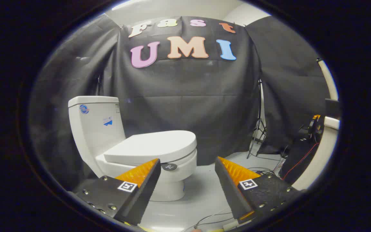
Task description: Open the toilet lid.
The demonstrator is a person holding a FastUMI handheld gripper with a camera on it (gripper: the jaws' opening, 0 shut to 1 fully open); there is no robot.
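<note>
A white toilet (172,174) stands on the pale floor with its tank (95,125) to the left. Its lid (155,146) lies flat and closed over the seat, front edge pointing right. A small dark round tag (169,166) hangs under the lid's front rim. My gripper (187,162) is open, fingers spread wide with nothing between them. The left finger (140,180) overlaps the bowl's front; the lid's front edge sits just beyond and left of the gap. The right finger (233,180) is off to the toilet's right.
Black cloth walls (188,96) close the booth behind the toilet. A light stand tripod (259,129) rises at the back right. Cables (269,169) trail over the floor to the right, next to dark equipment (308,135) and a white curved post (320,154).
</note>
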